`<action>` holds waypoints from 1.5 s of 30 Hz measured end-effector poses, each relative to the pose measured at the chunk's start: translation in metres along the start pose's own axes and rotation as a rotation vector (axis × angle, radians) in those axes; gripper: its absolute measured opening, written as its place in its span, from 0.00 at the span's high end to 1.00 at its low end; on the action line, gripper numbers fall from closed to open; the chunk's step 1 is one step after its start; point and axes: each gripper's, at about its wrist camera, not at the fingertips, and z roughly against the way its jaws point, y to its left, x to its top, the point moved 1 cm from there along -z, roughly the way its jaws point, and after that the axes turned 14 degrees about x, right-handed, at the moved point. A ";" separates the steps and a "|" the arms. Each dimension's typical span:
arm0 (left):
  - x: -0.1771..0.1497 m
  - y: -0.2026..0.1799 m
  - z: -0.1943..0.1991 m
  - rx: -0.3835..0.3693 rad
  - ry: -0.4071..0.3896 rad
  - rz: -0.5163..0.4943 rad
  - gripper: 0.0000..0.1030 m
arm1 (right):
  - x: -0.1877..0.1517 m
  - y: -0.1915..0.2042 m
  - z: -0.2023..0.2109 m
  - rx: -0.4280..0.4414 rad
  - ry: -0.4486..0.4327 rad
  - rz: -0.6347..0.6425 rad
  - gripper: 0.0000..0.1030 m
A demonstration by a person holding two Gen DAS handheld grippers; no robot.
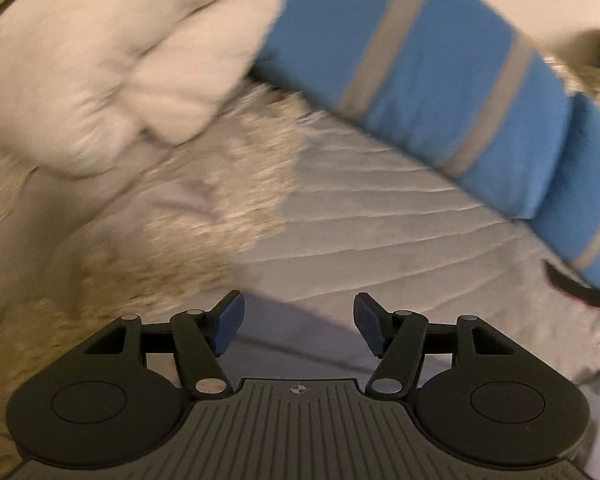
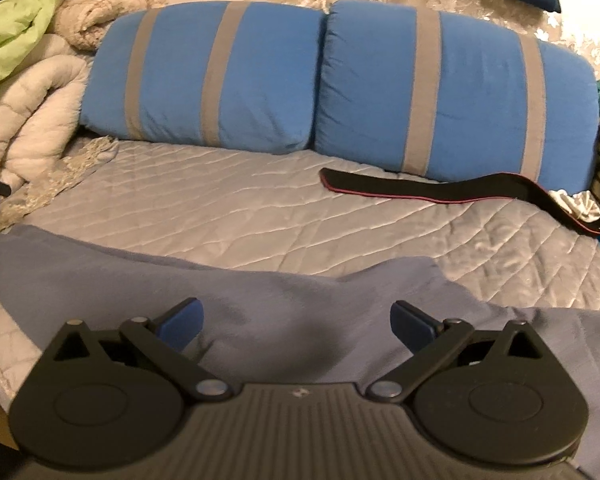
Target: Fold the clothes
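Below my right gripper (image 2: 296,326) a blue-grey garment (image 2: 260,300) lies on the quilted bed (image 2: 260,208), near the blue pillows (image 2: 340,80) (grey-striped). Both grippers' fingers are spread, empty; my left gripper (image 1: 299,324) hovers over the bed.

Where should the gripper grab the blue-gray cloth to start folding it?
Probably the raised corner of the cloth, with the right gripper coming in from the near side. That corner peaks up off the quilt, so a finger can slide under it.
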 end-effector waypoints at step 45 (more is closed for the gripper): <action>0.001 0.017 -0.013 0.128 0.051 0.069 0.64 | -0.013 0.023 -0.015 0.001 0.077 0.083 0.00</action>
